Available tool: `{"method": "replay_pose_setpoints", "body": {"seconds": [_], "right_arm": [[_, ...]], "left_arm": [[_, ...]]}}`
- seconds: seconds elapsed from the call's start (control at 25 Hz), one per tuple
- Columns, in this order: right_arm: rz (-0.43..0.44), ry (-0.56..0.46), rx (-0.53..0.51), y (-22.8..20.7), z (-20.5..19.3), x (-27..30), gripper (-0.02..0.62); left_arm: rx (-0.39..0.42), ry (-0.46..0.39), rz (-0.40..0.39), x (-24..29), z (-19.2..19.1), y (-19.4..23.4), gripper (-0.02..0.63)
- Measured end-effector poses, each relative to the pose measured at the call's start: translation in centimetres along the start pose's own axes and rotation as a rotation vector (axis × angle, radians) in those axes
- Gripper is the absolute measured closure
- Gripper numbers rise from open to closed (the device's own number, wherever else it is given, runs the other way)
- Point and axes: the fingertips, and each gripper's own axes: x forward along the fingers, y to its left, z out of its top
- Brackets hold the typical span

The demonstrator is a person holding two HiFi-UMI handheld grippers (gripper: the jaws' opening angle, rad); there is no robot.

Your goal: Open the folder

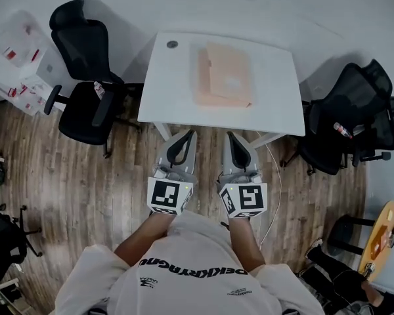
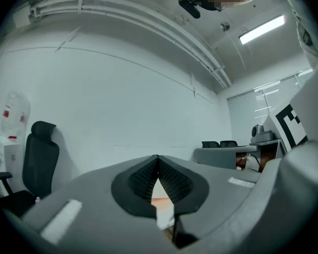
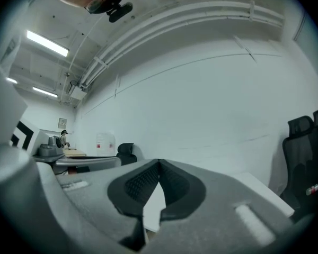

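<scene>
A closed peach-coloured folder (image 1: 223, 76) lies flat on the white table (image 1: 171, 104), a little right of its middle. Both grippers are held side by side over the floor, just short of the table's near edge, pointing level at it. My left gripper (image 1: 189, 132) is shut with nothing in it, and so is my right gripper (image 1: 230, 134). In the left gripper view the left gripper's (image 2: 158, 156) tips meet, and a sliver of the folder (image 2: 160, 197) shows under them. In the right gripper view the right gripper's (image 3: 159, 161) tips meet in front of the table (image 3: 155, 205).
A black office chair (image 1: 85, 77) stands at the table's left, and more black chairs (image 1: 354, 110) stand at its right. A small dark round thing (image 1: 172, 44) sits at the table's far left corner. A white cable (image 1: 276, 176) hangs off the near right corner. White boxes (image 1: 26, 64) stand at far left.
</scene>
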Motion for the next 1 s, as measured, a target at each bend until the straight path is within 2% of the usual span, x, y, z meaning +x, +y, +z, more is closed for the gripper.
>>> {"method": "replay_pose_setpoints", "body": {"seconds": [0.24,0.52,0.72,1.0], "right_arm": [[-0.054,0.007,-0.023,-1.3,1.6,8.9,0.597],[-0.092,0.08,-0.046,-2.4,1.1,16.0,0.597],[-0.088,0.101,-0.035,-3.1,1.2,19.5,0.597],[-0.084,0.159,-0.02,-5.3,-1.0,22.4,0.597]], "left_arm": [[-0.018,-0.012,-0.061,6.9,1.6,5.4,0.618],[-0.029,0.003,-0.102,12.2,1.7,9.9,0.617],[-0.082,0.024,-0.109,14.9,0.9,12.2,0.617],[-0.079,0.07,-0.093,18.2,-1.4,13.5,0.617]]}}
